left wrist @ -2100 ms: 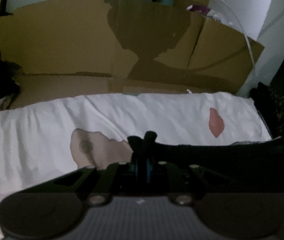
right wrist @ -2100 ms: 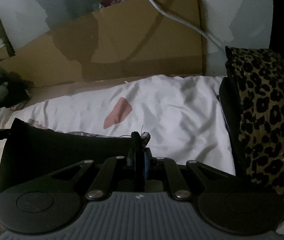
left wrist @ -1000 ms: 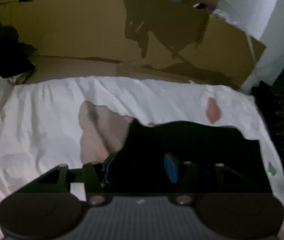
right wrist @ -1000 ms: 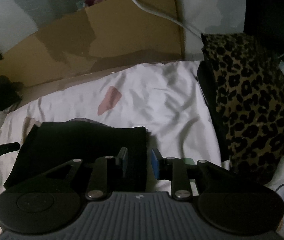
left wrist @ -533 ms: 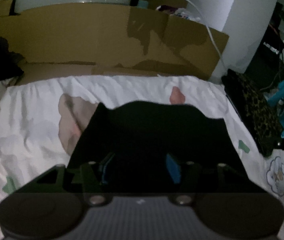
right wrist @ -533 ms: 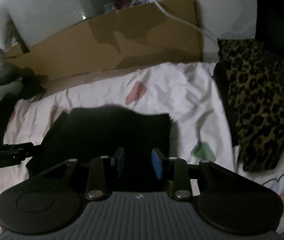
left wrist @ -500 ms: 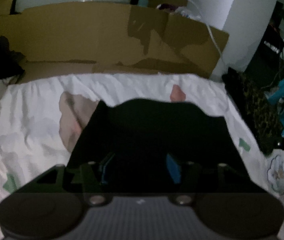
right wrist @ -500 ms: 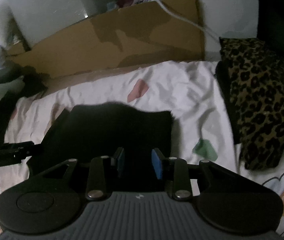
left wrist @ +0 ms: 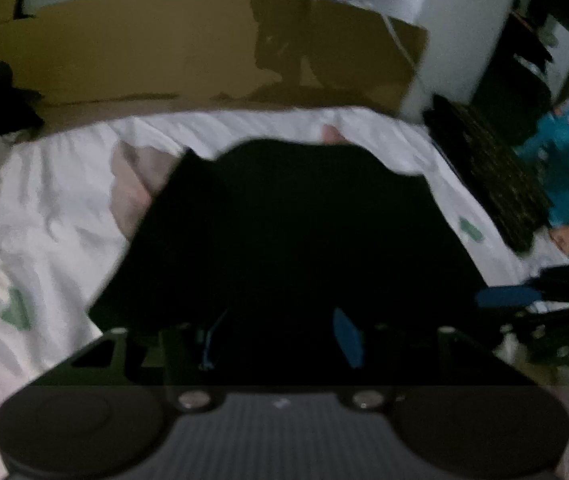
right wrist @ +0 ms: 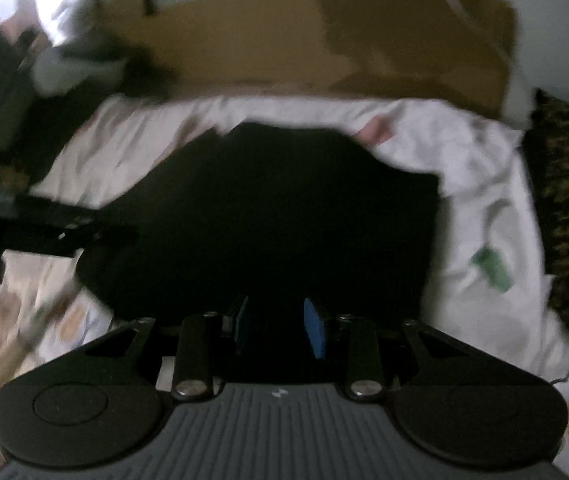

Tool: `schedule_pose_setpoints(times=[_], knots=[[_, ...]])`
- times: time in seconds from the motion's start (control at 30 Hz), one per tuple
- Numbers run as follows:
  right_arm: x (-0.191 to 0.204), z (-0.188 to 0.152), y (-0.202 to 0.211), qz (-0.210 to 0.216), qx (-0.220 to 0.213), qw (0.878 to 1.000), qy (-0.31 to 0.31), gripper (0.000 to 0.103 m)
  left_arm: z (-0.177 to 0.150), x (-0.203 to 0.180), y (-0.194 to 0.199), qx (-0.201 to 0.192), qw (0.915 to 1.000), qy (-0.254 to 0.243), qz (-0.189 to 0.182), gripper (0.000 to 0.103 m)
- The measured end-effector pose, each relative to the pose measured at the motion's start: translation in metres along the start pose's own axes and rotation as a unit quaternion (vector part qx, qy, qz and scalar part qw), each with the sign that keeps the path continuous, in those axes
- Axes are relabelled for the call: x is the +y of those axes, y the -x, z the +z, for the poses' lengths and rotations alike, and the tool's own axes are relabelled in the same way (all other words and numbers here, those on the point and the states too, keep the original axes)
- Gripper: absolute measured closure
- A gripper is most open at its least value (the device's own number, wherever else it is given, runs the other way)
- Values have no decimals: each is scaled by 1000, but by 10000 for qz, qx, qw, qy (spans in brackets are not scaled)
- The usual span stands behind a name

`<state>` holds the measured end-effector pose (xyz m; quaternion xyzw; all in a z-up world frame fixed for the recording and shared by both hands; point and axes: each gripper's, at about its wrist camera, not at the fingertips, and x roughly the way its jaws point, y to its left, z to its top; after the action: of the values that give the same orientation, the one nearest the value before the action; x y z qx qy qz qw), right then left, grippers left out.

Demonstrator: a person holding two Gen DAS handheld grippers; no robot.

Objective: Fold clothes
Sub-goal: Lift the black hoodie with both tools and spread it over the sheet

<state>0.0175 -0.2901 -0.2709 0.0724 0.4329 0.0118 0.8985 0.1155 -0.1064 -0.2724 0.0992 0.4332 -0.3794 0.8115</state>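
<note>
Nearest in the left wrist view, the left gripper [left wrist: 280, 336] has its blue pads [left wrist: 347, 338] spread wide apart over the near hem of the black garment [left wrist: 292, 232]; nothing is pinched between them. In the right wrist view, the right gripper [right wrist: 280, 326] stands with a narrower gap between its pads [right wrist: 313, 328]. Its jaws have just been opening, and the dark cloth lies below the gap rather than squeezed in it.

The black garment lies flat on the white bedsheet [left wrist: 44, 208], filling the middle of both views. Its far edge curves up toward twelve o'clock, its left corner points to about ten o'clock, and its right edge falls straight at about two o'clock in the right view. Bare sheet shows at nine o'clock and again as a strip at three o'clock, with small pink and green prints.

At four o'clock in the left view the other gripper pokes in from the frame edge, just beside the garment's right side.

Farther off, a leopard-print cushion [right wrist: 568, 216] sits against the sheet's right border. Behind the bed, at twelve o'clock, stands a wall of flattened cardboard [left wrist: 188, 40]; the pictures are blurred there.
</note>
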Motion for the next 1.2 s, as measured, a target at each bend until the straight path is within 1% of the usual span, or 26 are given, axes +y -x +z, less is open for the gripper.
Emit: schedule_pose_setpoints(times=[0.1,0.17,0.27,0.5,0.57,0.73,0.93,1.03,1.2], knots=[[15,-8,-6,35,155,9996,217,66,-15,-15,2,22,9999,-122,-60,43],[19,-9,-9,53,197,9995,229,66,-21,-20,3,51,9998,-165,-117,43],[26,-11,-11,69,236,9992,300,69,-28,-25,4,60,9996,-232,-142,43],[38,-15,-19,92,334,9986,397,75,-40,-25,-9,225,9993,117,-263,44],[39,-14,-22,92,363,9985,405,75,-40,-26,-10,233,9993,177,-245,44],[40,-13,-34,66,476,9980,406,75,-41,-27,-19,227,9996,70,-175,45],[34,-15,-48,-100,668,9968,424,76,-45,-21,-26,269,9996,77,-106,46],[32,-16,-48,-126,697,9964,459,76,-47,-19,-26,250,9997,-51,-37,46],[24,-18,-43,-200,742,9958,505,76,-47,-4,-25,243,9997,71,47,48]])
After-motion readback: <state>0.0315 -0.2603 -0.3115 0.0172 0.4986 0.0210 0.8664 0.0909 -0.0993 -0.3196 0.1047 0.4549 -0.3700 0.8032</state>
